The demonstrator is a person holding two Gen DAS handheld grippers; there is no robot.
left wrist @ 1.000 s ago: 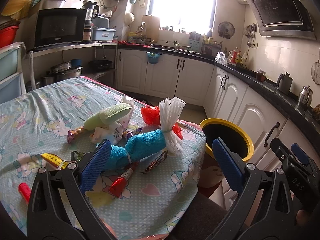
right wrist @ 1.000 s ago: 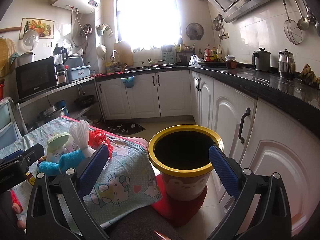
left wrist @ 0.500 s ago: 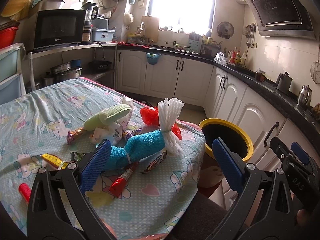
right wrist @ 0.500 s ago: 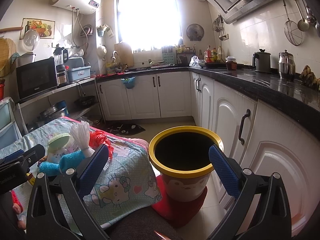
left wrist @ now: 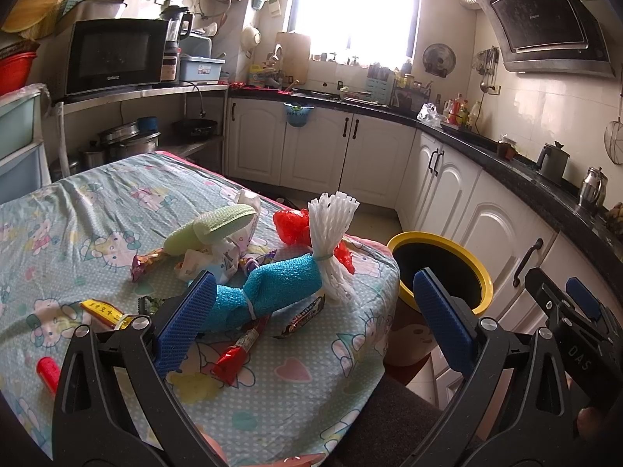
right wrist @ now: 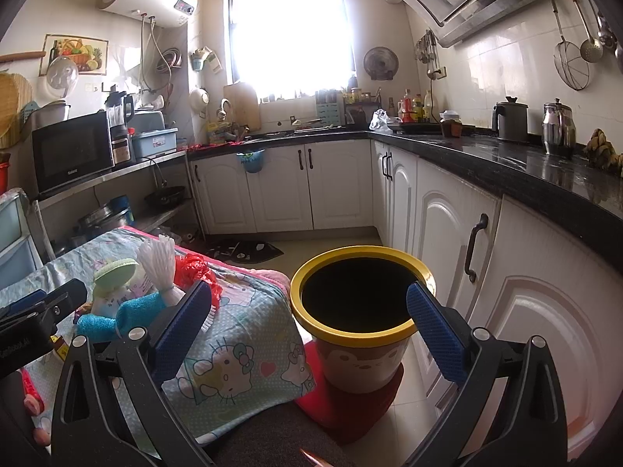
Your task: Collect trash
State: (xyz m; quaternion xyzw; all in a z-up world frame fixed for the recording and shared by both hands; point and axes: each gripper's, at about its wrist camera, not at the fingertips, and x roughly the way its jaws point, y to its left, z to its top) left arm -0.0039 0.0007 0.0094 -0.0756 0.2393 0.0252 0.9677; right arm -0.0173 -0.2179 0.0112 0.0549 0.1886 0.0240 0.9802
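Mostly, my left gripper (left wrist: 311, 311) gaped empty over the table (left wrist: 97, 202), where only that view showed wrappers (left wrist: 233, 354) by the blue foam net (left wrist: 272, 288) near the bin-side edge. My right gripper (right wrist: 307, 330), also spread wide and empty, alone showed the whole yellow-rimmed bin (right wrist: 358, 358) on its red mat (right wrist: 350, 408).

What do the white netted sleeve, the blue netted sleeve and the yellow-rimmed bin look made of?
White netted sleeve: looks like soft foam fruit netting, matte, open mesh strands fanning out. Blue netted sleeve: likely the same foam mesh, matte, fine knobbly texture. Yellow-rimmed bin: probably plastic, smooth with a slight sheen, printed cartoon face on its wall.
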